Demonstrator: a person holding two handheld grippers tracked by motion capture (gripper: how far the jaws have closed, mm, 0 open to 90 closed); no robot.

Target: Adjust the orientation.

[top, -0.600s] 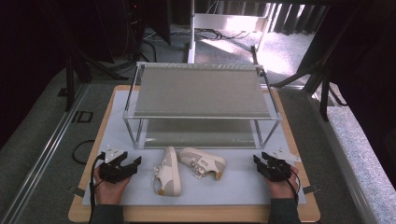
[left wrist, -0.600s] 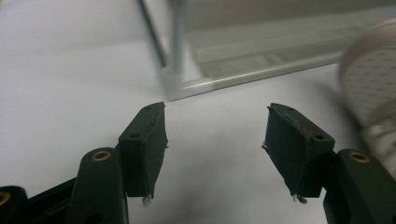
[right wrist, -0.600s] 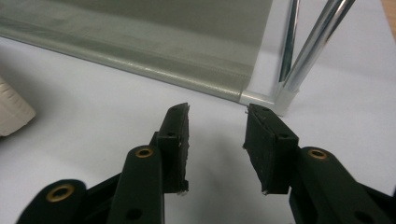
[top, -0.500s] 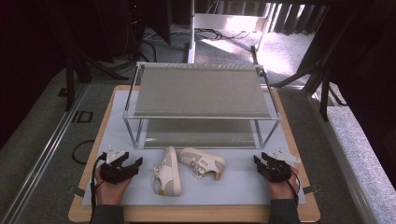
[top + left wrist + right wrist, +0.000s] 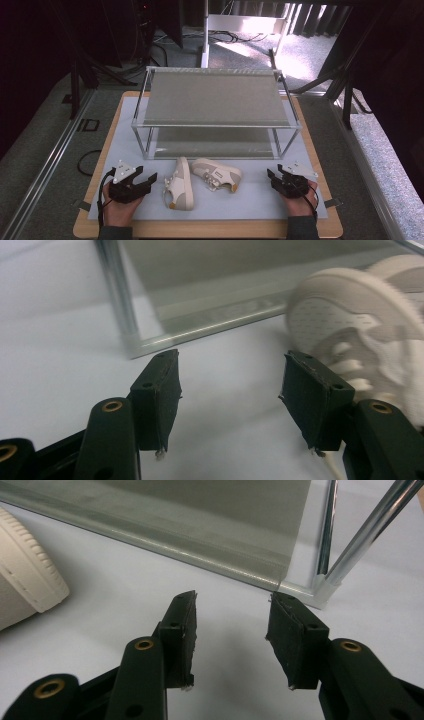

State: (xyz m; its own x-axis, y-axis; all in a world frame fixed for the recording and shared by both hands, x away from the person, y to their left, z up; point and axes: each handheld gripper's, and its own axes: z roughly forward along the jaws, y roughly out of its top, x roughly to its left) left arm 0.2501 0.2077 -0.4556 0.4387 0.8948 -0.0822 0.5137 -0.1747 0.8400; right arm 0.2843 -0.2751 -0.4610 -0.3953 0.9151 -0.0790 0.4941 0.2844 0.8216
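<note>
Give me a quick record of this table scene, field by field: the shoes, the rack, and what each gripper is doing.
shoes: two cream sneakers on the white mat, in front of the rack
left shoe: on its side, sole toward the left gripper
right shoe: upright, angled, toe toward the right gripper
rack: two-tier metal shelf, both shelves bare
left gripper: jaws open, nothing between them, beside the left shoe, apart from it
right gripper: jaws open, nothing held, apart from the right shoe
table: wooden edge around the mat

Grey carpet floor, sunlit patch
</note>
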